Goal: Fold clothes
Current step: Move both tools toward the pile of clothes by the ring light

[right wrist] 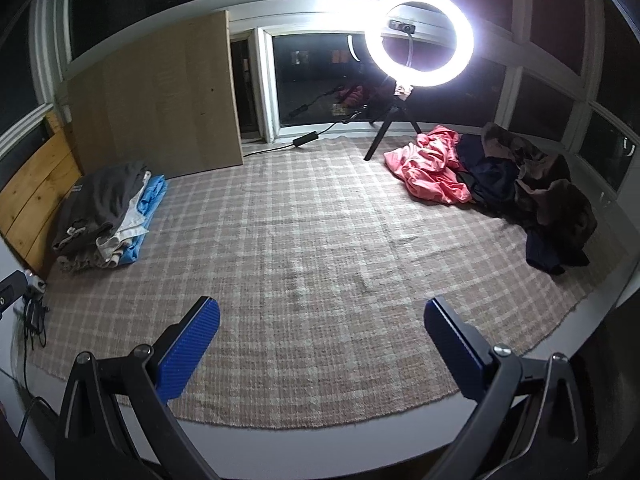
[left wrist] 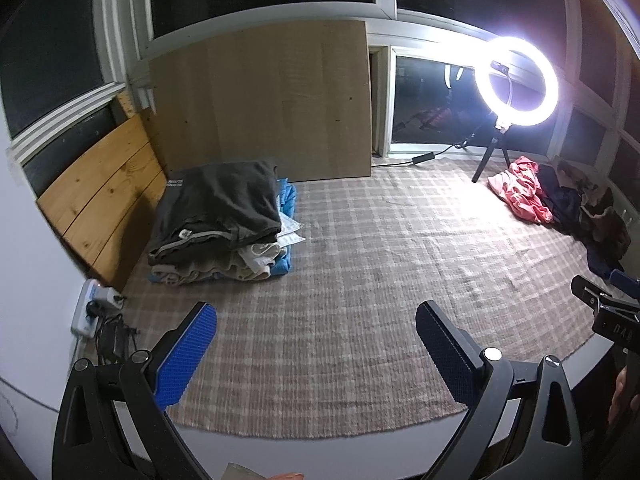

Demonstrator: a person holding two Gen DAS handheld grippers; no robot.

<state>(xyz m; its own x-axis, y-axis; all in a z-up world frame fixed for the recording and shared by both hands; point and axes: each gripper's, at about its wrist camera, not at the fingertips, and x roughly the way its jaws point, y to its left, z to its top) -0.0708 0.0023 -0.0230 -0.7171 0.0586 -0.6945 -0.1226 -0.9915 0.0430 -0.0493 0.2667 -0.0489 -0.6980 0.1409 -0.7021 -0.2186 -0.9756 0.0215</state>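
clothes lie in two groups on a plaid rug (right wrist: pixel 320 240). at the rug's far left a folded stack (right wrist: pixel 108 216) sits squared up: a dark grey garment (left wrist: pixel 220 204) on top, cream and white layers under it, a blue piece (right wrist: pixel 154 196) at the bottom showing along its right side. the stack lies just beside a wooden board (left wrist: pixel 100 196) leaning on the left wall, with a larger tan panel (left wrist: pixel 264 100) behind it. at the far right an unfolded heap (right wrist: pixel 520 192) sprawls along the rug's edge: a crumpled pink garment (right wrist: pixel 432 168) nearest the middle, then navy and brown pieces tangled together.

a lit ring light (right wrist: pixel 419 38) stands on a tripod at the back, just left of the pink garment, its cable running left along the window base. between stack and heap the rug is bare and wide. its near edge curves in front of both grippers.

left gripper (left wrist: pixel 316 328) hangs above the rug, jaws spread wide, holding nothing. right gripper (right wrist: pixel 322 324) is likewise wide apart and empty. a power strip (left wrist: pixel 86 308) with plugs sits off the rug's left corner.
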